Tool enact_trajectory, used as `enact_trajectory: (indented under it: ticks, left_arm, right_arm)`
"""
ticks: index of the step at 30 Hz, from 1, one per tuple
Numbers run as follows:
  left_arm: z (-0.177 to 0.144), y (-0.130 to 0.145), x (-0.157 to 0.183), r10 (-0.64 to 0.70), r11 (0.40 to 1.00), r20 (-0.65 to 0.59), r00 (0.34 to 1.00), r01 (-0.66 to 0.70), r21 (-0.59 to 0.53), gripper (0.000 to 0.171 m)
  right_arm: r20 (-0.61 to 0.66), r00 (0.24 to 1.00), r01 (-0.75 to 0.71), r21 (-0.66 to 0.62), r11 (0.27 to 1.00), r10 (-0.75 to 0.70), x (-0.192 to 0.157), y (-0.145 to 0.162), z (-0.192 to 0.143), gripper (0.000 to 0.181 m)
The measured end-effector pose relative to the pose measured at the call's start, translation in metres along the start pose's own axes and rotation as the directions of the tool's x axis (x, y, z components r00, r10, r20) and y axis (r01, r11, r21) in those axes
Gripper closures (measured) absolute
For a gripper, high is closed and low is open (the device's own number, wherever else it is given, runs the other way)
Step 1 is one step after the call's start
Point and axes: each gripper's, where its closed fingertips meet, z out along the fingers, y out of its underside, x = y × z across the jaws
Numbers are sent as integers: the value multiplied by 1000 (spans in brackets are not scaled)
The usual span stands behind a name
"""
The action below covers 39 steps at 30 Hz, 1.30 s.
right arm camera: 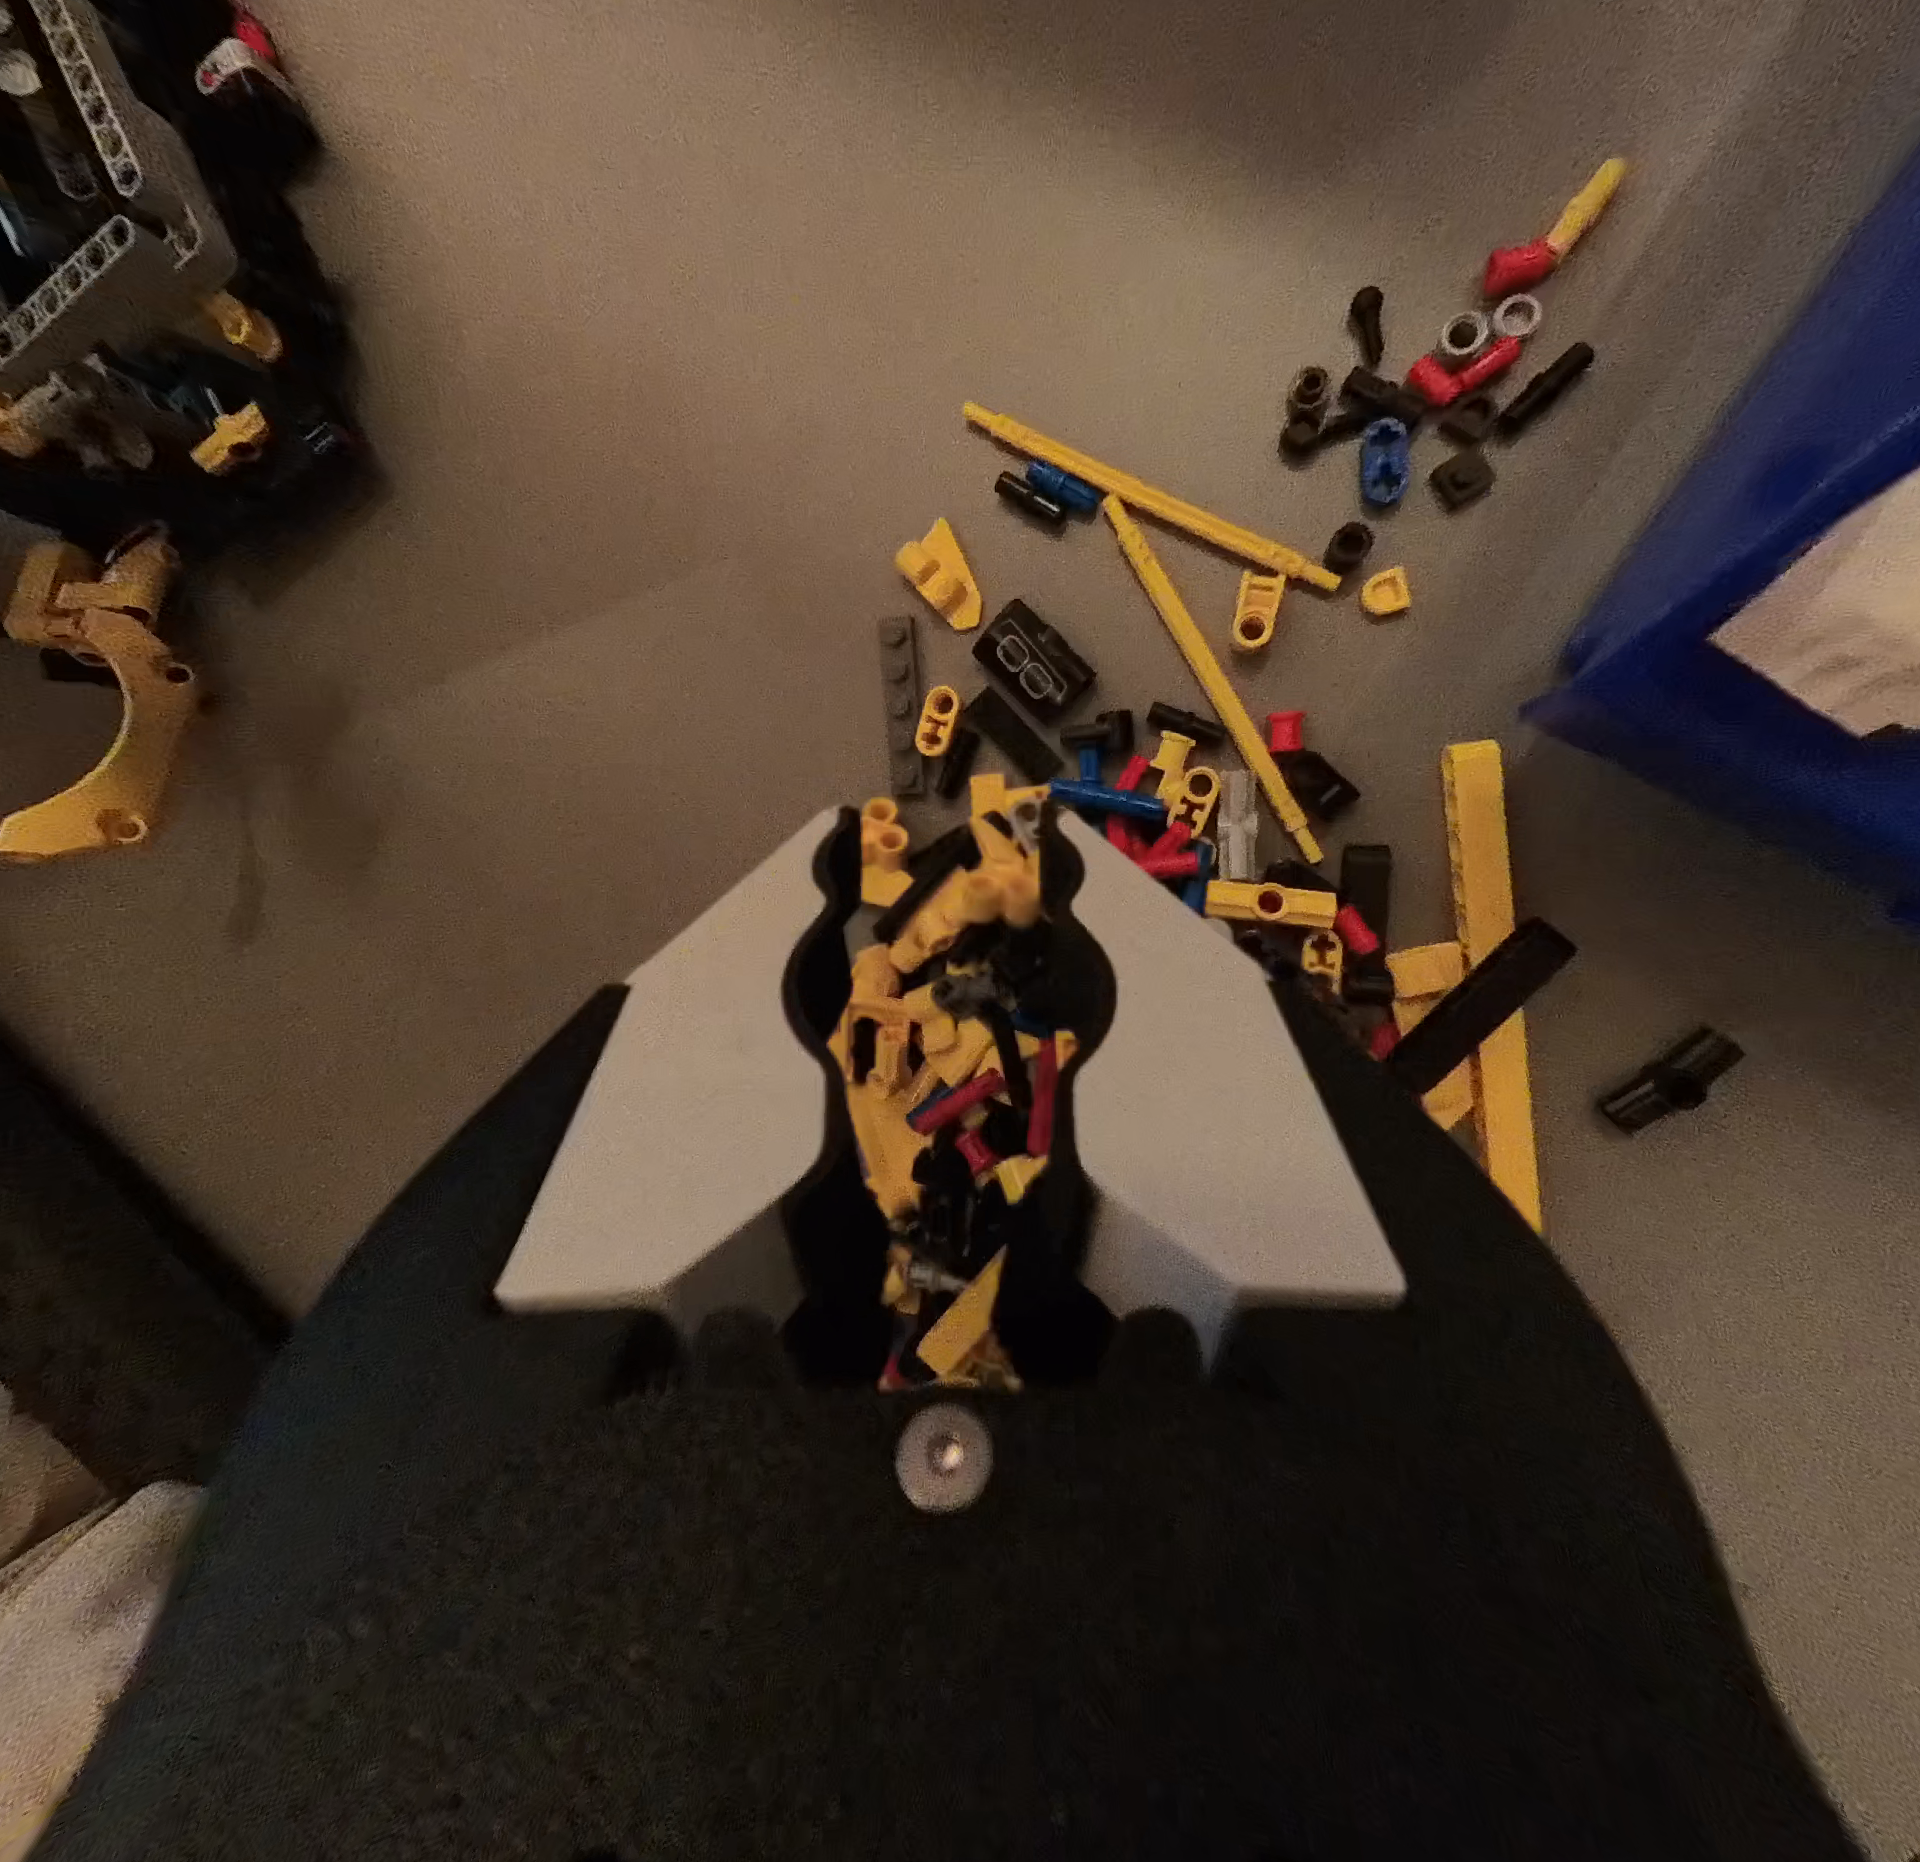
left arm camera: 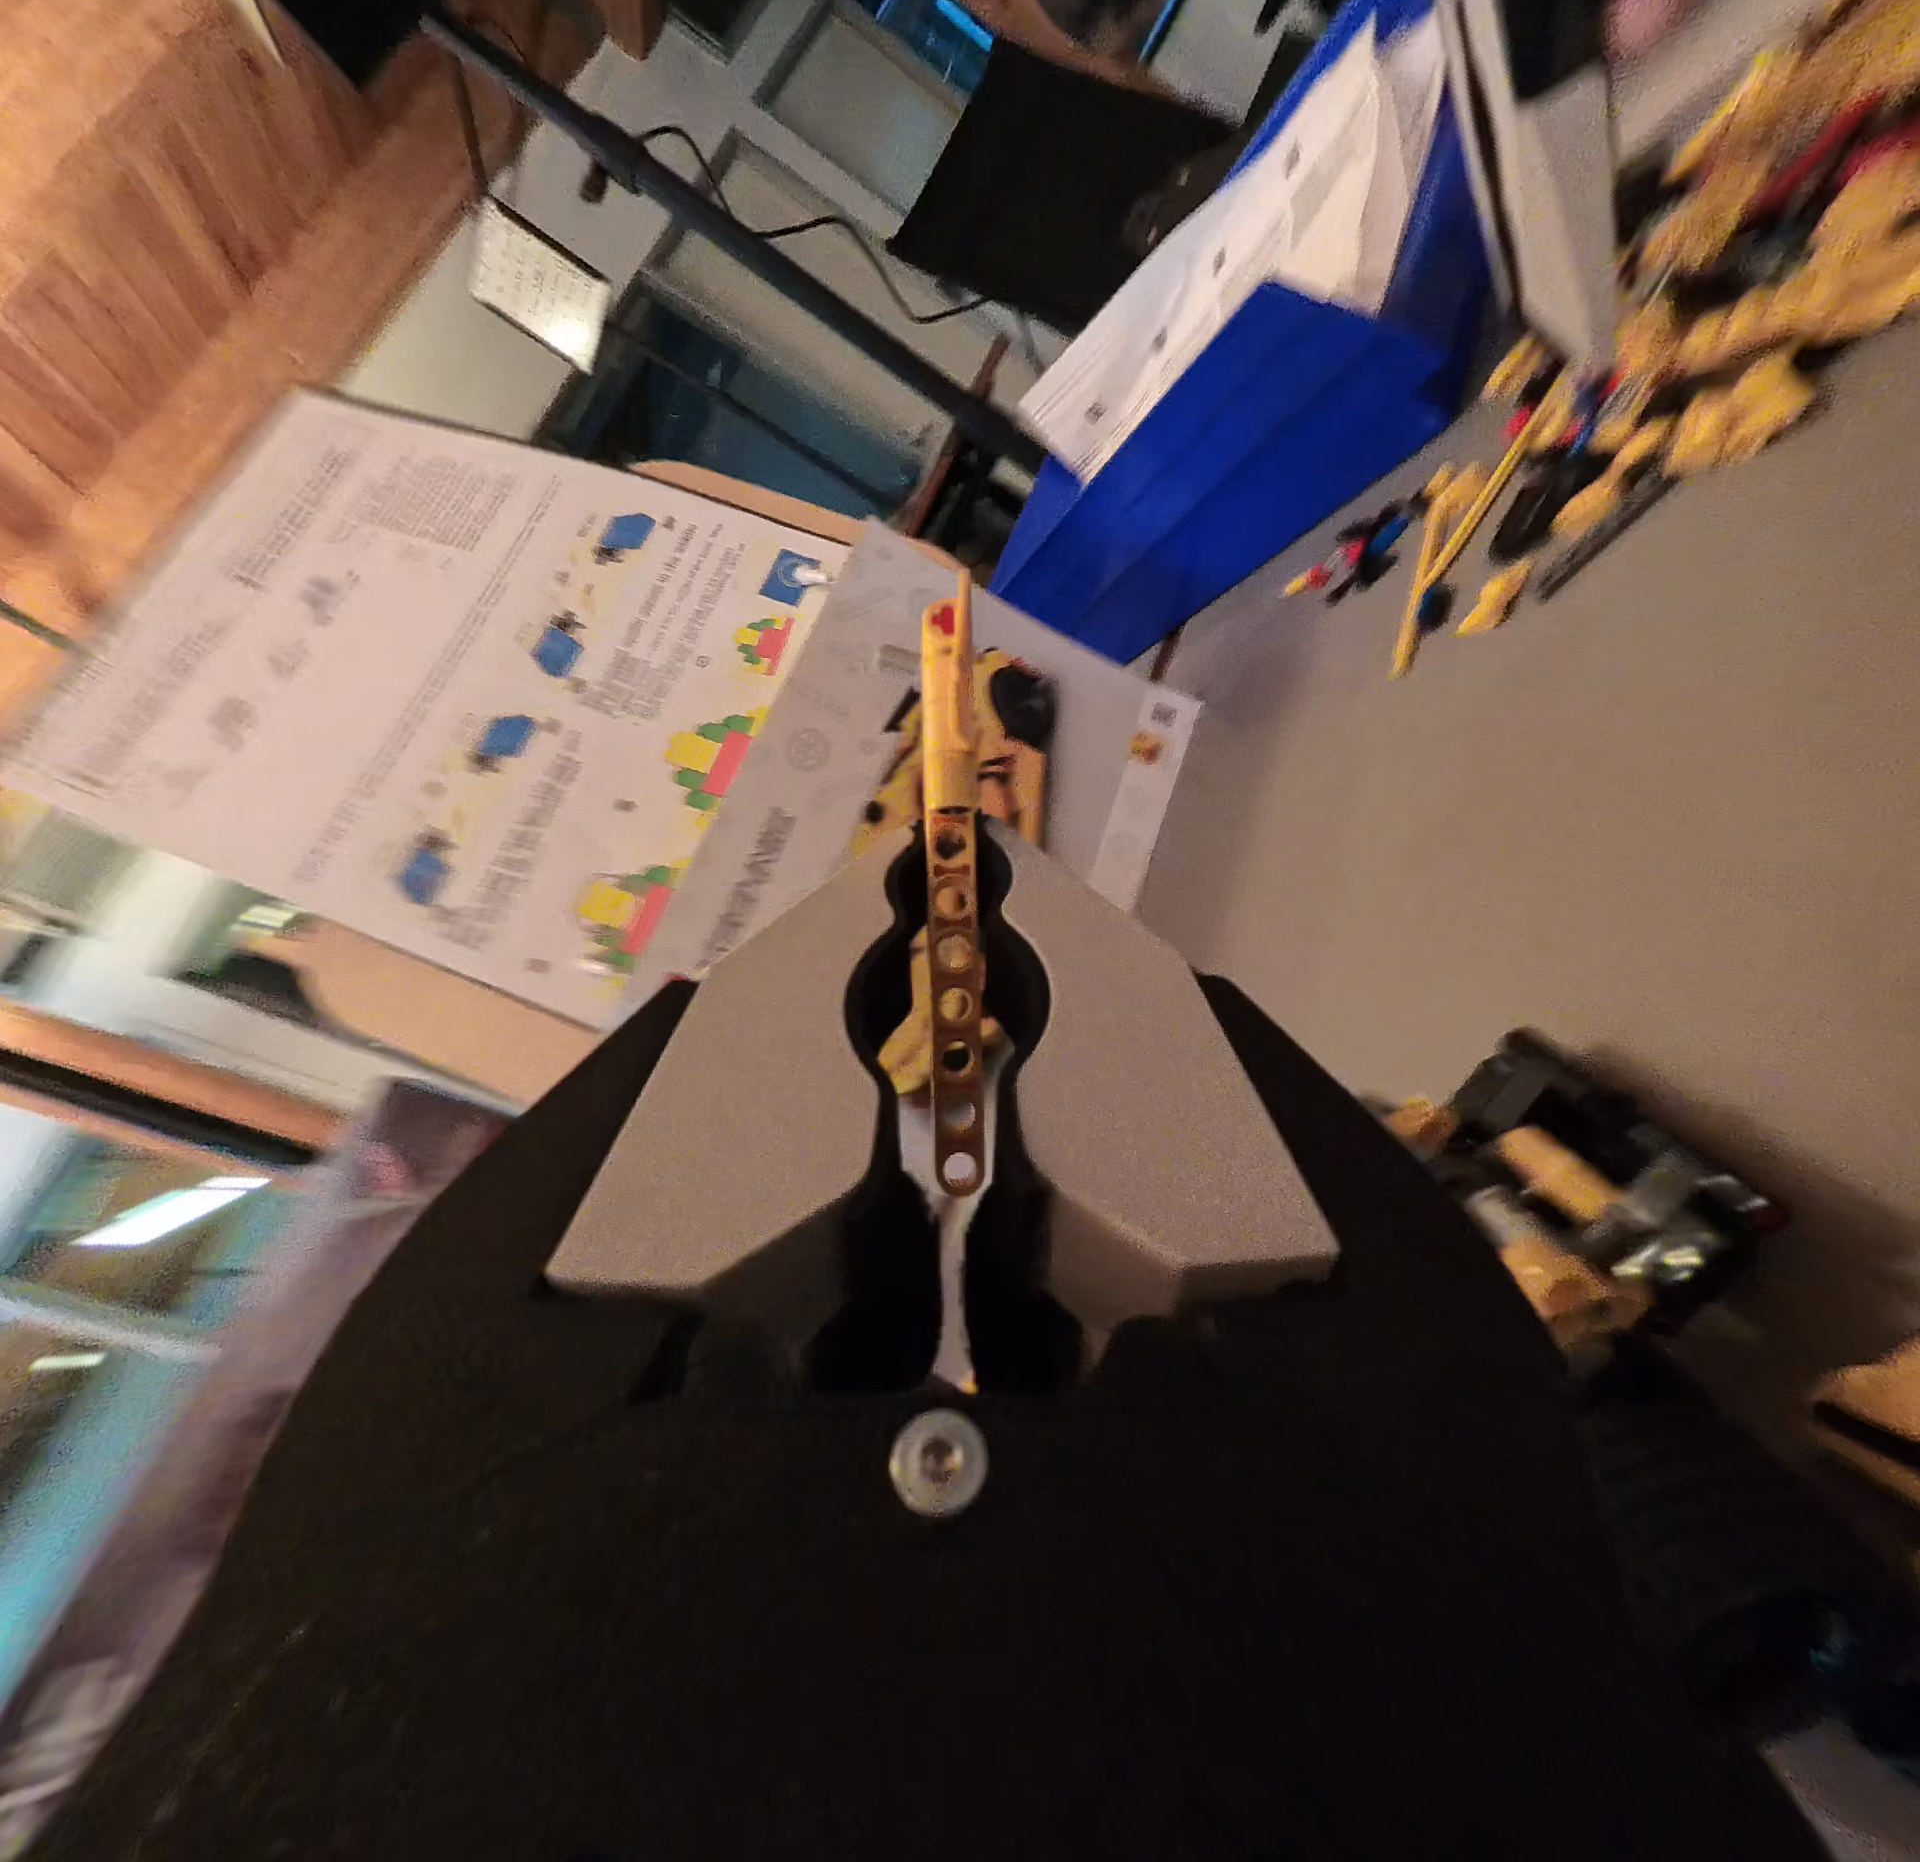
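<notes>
My left gripper (left arm camera: 951, 836) is shut on a long yellow beam with holes (left arm camera: 948, 711). The beam sticks out past the fingertips and has a red pin (left arm camera: 943, 619) at its far end. It is held up in the air, and the view is tilted and blurred. My right gripper (right arm camera: 951, 825) is open by a narrow gap, right above a pile of loose yellow, black, red and blue building pieces (right arm camera: 1174, 804) on the grey table (right arm camera: 623, 462). More of the pile shows through the gap. I cannot tell if the fingers touch any piece.
An open instruction booklet (left arm camera: 416, 669) and a second booklet (left arm camera: 1091, 773) lie behind the left gripper, with a blue bin (left arm camera: 1226, 462) holding papers beside them. The bin also shows in the right wrist view (right arm camera: 1745, 565). A partly built model (right arm camera: 125, 254) and a yellow arch piece (right arm camera: 114, 732) lie at the left.
</notes>
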Motion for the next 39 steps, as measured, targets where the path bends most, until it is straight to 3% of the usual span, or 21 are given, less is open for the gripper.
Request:
enact_trajectory:
  ticks: [1, 3, 5, 6, 8, 9, 11, 13, 19, 33, 37, 39]
  left_arm:
    - [-1, -4, 2, -145, 989, -67, 987, 147, 27, 166]
    - [-5, -14, -5, -431, 890, -189, 882, 450, 70, 166]
    - [-15, -31, -11, -633, 703, -382, 673, 706, 79, 166]
    - [-22, -39, -16, -683, 599, -466, 562, 796, 83, 166]
    - [-35, -49, -25, -706, 431, -595, 384, 900, 69, 166]
    - [-42, -54, -26, -689, 370, -658, 303, 928, 40, 166]
    - [-49, -57, -38, -674, 249, -713, 194, 968, 28, 167]
    - [-57, -60, -43, -634, 169, -767, 102, 986, -9, 167]
    - [-57, -57, -42, -626, 135, -779, 44, 989, -53, 166]
    - [-55, -60, -36, -620, 145, -784, 33, 987, -74, 166]
    - [-56, -58, -56, -642, 109, -760, 101, 993, 41, 167]
    - [-55, -59, -67, -657, 49, -750, 81, 997, 64, 167]
  right_arm:
    - [6, 1000, 15, 29, 999, -15, -1, -5, -1, 147]
    - [50, 993, 92, 212, 973, -105, -19, -40, -11, 150]
    - [168, 952, 157, 453, 878, -257, -65, -82, -33, 151]
    - [232, 910, 146, 596, 790, -343, -95, -103, -50, 153]
    - [359, 793, 9, 800, 600, -491, -153, -132, -87, 157]
    - [412, 714, -51, 838, 544, -567, -180, -137, -100, 157]
    - [438, 620, -86, 863, 499, -651, -218, -140, -105, 151]
    - [438, 579, -49, 860, 508, -687, -241, -138, -94, 149]
    - [383, 651, -57, 886, 461, -655, -251, -154, -83, 154]
    - [415, 630, -62, 869, 491, -656, -254, -152, -82, 167]
    - [380, 650, -4, 867, 498, -657, -252, -153, -81, 169]
    - [412, 649, -45, 860, 508, -640, -251, -156, -82, 169]
